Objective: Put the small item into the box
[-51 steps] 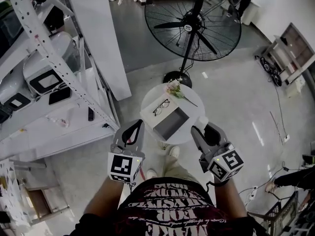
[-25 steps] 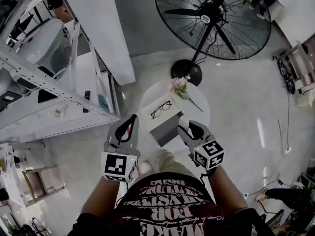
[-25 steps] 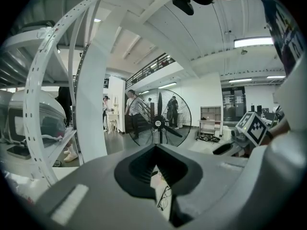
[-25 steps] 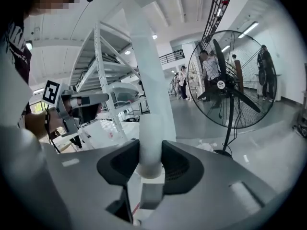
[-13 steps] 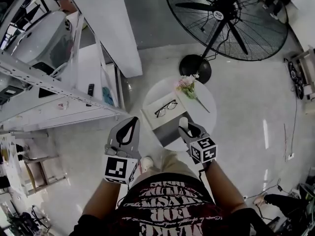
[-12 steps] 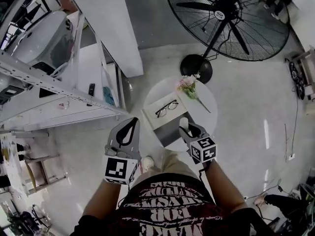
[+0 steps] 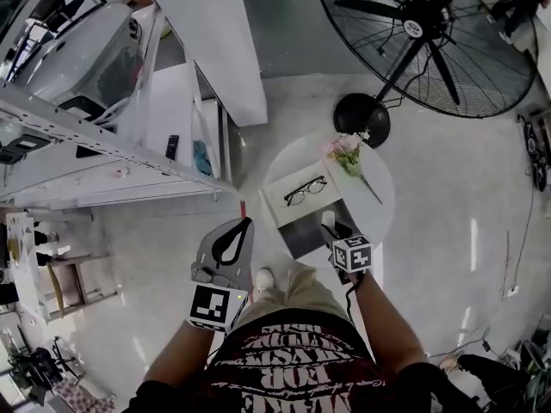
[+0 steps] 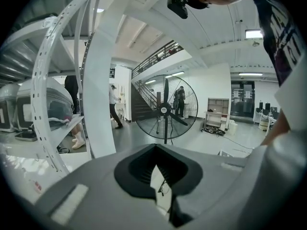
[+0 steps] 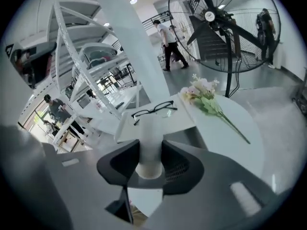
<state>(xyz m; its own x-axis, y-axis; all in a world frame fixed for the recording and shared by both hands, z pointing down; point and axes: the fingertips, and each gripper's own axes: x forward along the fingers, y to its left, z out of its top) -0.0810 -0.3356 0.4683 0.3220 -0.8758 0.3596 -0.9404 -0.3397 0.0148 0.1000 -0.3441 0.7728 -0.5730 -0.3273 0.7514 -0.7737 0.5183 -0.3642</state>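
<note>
- The right gripper (image 9: 149, 153) is clamped on a white tube (image 9: 149, 143), one jaw on each side of it; the tube sticks out ahead past the jaws.
- In the head view, the right gripper (image 7: 331, 227) holds the tube (image 7: 328, 219) over the near right corner of the box (image 7: 297, 236), at the grey open part.
- The left gripper (image 8: 155, 148) has its jaws together with nothing between them. It hangs off the table, left of the box (image 7: 245, 225).
- The box sits open on a round white table (image 7: 380, 203).
- Glasses (image 7: 306, 190) lie on the white flap of the box.
- A flower (image 7: 349, 153) lies on the table beyond the box.
- A big floor fan (image 7: 424, 31) stands behind the table, and a white shelf rack (image 7: 103, 144) is on the left.
</note>
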